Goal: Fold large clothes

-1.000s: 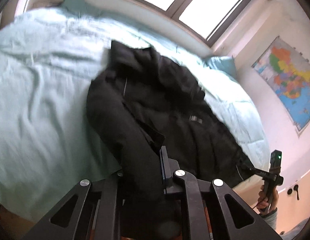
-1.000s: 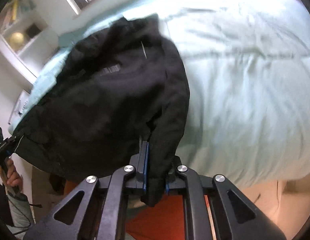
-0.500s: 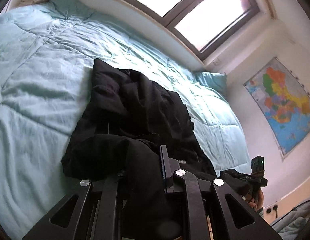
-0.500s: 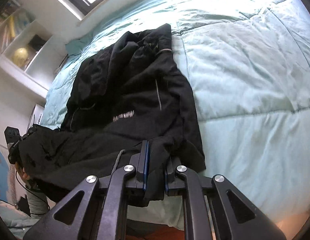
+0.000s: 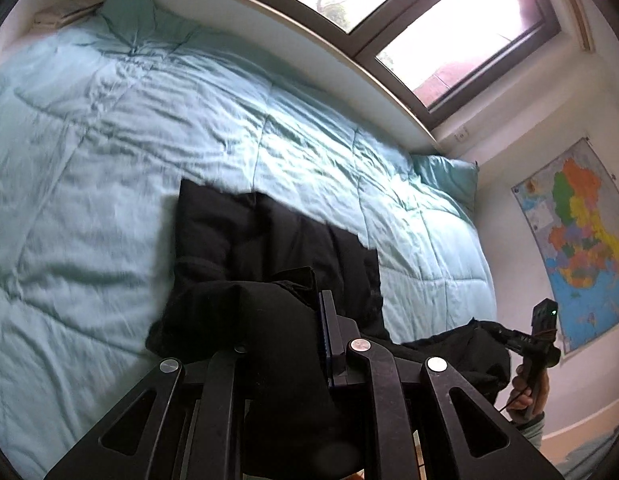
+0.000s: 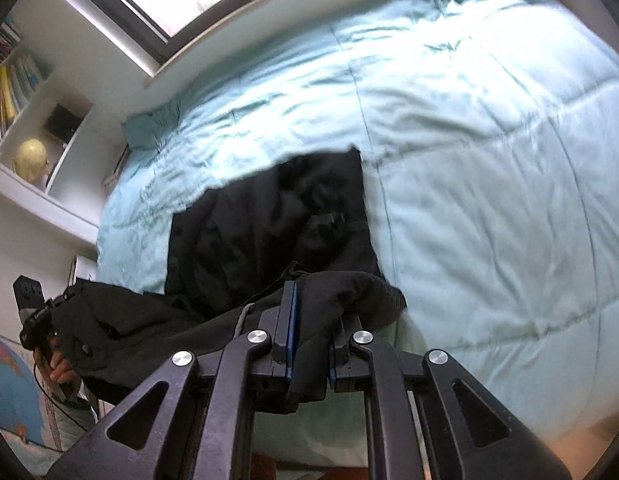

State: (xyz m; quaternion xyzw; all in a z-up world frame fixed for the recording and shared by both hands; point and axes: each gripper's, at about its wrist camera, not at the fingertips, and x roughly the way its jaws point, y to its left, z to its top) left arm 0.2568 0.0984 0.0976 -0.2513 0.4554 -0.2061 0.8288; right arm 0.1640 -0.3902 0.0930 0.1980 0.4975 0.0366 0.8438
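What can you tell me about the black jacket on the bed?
The black jacket looks soft and puffy, like a thick winter coat. Its far part lies flat and crumpled on the light blue quilt. Its near edge is lifted off the bed, stretched between the two tongs: the left tongs pinch one end and the right tongs pinch the other. A grey cord hangs from that edge.

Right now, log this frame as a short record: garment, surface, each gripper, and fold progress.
garment: black jacket, far part flat on the bed, near edge lifted
surface: light teal quilt on a bed under a window
left gripper: shut on jacket's near edge
right gripper: shut on jacket's near edge
span between grippers: jacket edge hangs slack from one to the other
fold progress: near edge raised above the bed, not yet laid over the flat part
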